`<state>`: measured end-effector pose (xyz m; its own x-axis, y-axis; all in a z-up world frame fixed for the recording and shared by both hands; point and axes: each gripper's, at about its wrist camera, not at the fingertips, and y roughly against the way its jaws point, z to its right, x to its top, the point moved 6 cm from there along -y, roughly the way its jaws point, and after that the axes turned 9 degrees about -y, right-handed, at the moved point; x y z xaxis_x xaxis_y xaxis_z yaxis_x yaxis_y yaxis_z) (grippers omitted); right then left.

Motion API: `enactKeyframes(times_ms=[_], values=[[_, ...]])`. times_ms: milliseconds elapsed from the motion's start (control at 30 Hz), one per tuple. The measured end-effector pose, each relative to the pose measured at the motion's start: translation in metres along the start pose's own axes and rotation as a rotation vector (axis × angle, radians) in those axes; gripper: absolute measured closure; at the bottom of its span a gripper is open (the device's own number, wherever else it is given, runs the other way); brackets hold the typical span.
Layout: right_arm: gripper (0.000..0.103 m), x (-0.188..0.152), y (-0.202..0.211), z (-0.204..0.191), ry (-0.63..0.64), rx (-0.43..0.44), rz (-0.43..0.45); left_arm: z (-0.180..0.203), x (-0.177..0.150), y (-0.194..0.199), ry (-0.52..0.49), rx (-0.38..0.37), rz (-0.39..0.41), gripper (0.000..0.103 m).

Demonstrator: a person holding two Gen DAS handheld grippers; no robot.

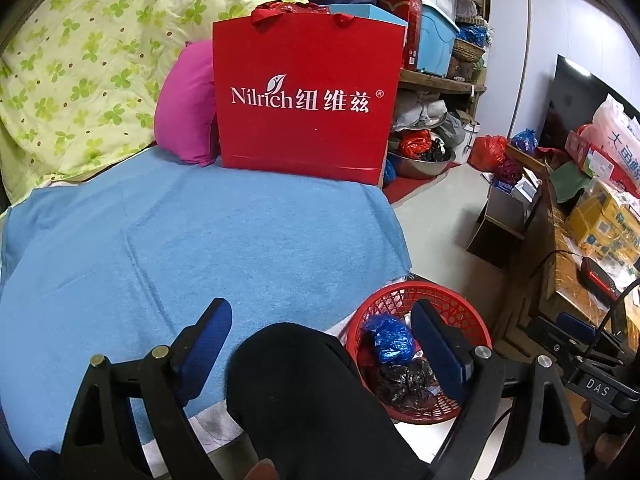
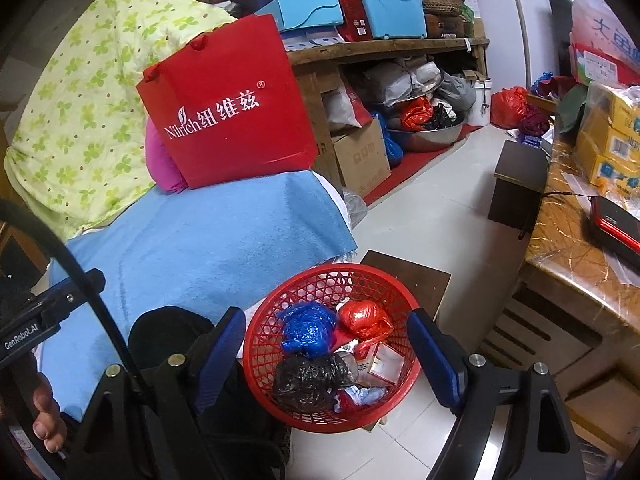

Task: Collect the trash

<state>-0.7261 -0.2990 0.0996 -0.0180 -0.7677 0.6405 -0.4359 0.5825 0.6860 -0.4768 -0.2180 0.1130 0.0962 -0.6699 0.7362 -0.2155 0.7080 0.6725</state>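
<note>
Red basket [image 2: 332, 344] w/ bagged trash sat on the floor by the bed [image 2: 208, 240], directly below the right gripper [image 2: 326, 354], nearer than the left gripper [image 1: 322, 344]. Both grippers gaped wide, empty.

A round red mesh basket [image 2: 316, 292] stands on a dark stool beside the bed; inside lie crumpled blue [image 2: 308, 328], red [image 2: 362, 318] and black [image 2: 308, 380] bags plus paper scraps [image 2: 386, 364].

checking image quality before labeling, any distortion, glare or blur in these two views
Left wrist view: strong fisheye bending and dark corners, red gift bag lettering sharp, near claw slightly soft. Right wrist view: same bowing, shelf curves, mild glare on floor tiles, red basket crisp.
</note>
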Motion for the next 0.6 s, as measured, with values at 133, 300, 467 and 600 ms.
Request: enactKeyframes(times_ms=[133,300,467,600], values=[[0.018,-0.001,-0.001,-0.001,0.004,0.001,-0.003,0.002,-0.001,0.0,-0.003,-0.009,0.0,0.012],[0.018,-0.001,-0.001,-0.001,0.001,-0.001,-0.005,0.004,-0.002,0.001,-0.011,-0.006,0.003,0.012],[0.018,-0.001,-0.001,0.0,0.003,-0.003,-0.005,0.008,-0.002,0.001,-0.023,-0.003,0.007,0.012],[0.018,-0.001,0.0,0.0,0.002,-0.003,0.0,0.014,-0.002,0.002,-0.044,0.004,0.014,0.012]])
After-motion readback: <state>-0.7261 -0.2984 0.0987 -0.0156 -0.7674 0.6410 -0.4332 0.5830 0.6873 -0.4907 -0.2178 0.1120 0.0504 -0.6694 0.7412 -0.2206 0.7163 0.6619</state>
